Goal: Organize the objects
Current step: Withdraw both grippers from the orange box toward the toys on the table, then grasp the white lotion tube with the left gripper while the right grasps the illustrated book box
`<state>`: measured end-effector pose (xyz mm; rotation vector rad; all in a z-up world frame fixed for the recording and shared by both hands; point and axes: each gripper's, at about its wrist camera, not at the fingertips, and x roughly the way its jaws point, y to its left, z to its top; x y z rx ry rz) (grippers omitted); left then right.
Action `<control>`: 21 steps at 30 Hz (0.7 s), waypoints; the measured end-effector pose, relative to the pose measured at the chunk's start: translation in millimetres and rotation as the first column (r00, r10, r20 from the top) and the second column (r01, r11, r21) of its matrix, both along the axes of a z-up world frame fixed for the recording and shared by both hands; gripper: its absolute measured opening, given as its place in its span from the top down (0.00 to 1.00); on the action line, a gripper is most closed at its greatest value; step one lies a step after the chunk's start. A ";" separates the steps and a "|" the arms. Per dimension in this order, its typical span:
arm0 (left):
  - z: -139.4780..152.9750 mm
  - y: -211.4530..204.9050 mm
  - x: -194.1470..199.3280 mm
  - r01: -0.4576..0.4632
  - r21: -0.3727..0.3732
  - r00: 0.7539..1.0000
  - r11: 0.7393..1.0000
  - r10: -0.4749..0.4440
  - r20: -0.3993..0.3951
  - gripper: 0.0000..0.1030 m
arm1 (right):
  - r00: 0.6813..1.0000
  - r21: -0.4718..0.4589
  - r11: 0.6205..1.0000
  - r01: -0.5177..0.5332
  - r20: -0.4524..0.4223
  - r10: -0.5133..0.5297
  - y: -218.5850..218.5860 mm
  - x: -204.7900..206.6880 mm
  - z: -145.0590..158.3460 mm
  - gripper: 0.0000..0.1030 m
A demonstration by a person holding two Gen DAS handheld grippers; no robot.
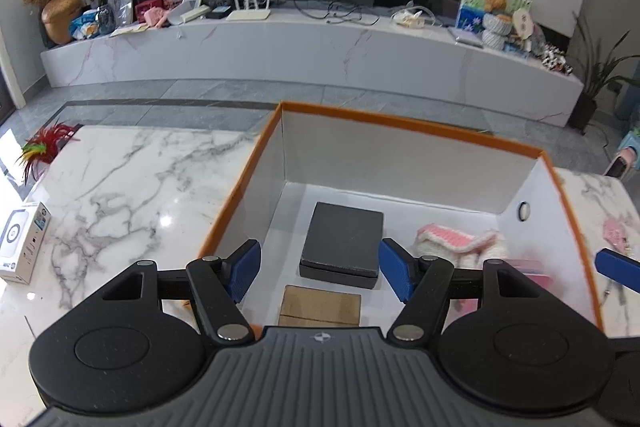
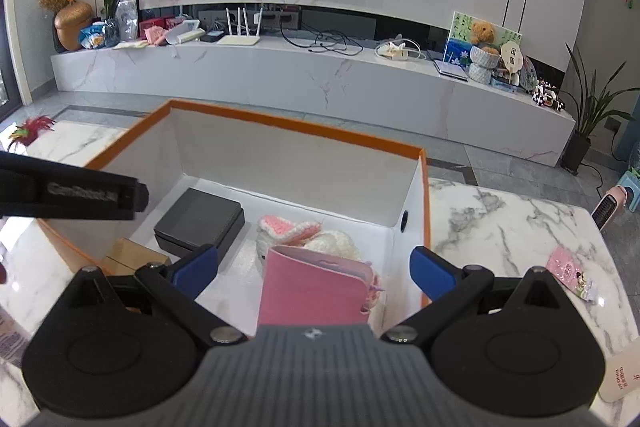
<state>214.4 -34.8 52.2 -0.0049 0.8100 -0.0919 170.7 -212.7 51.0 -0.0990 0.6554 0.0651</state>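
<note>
Marble table (image 1: pixel 132 187), orange box (image 1: pixel 400 125) holding black case (image 1: pixel 342 245), pink wallet (image 2: pixel 314 287)

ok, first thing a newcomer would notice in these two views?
The big orange-edged box on the marble table, already holding a black case, a pink notebook and a pink-and-white knitted piece. Both grippers, left and right, hang open over it.

An open orange-rimmed white box (image 2: pixel 416 187), frame centre, holds a flat black case (image 2: pixel 198 219), a knitted pink-white piece (image 2: pixel 308 237), a pink wallet (image 2: pixel 316 287).
</note>
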 end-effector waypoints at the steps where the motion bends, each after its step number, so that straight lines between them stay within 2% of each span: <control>1: 3.0 2.0 -3.7 0.014 -0.009 1.000 1.000 -0.014 0.003 0.25 | 1.000 0.000 1.000 -0.005 0.006 0.005 -2.2 -3.7 3.1 0.01; 5: 10.5 19.2 -21.3 0.064 -0.064 0.998 0.996 -0.064 -0.008 0.25 | 0.999 0.012 1.000 -0.021 0.030 0.021 -15.6 -22.3 14.9 0.01; 10: 8.1 53.7 -44.8 0.067 -0.113 0.996 0.991 -0.073 -0.049 0.22 | 0.999 0.087 0.996 -0.034 0.025 0.032 -38.6 -48.4 19.2 0.01; 15: -8.8 91.3 -71.8 0.079 -0.131 0.991 0.988 -0.092 -0.096 0.22 | 0.998 0.154 0.987 -0.053 -0.033 0.059 -48.5 -67.4 7.5 0.01; 21: -41.6 128.1 -118.4 0.053 -0.125 0.992 0.991 -0.067 -0.111 0.22 | 0.985 0.166 0.976 -0.140 -0.074 0.154 -37.3 -88.0 -3.9 0.01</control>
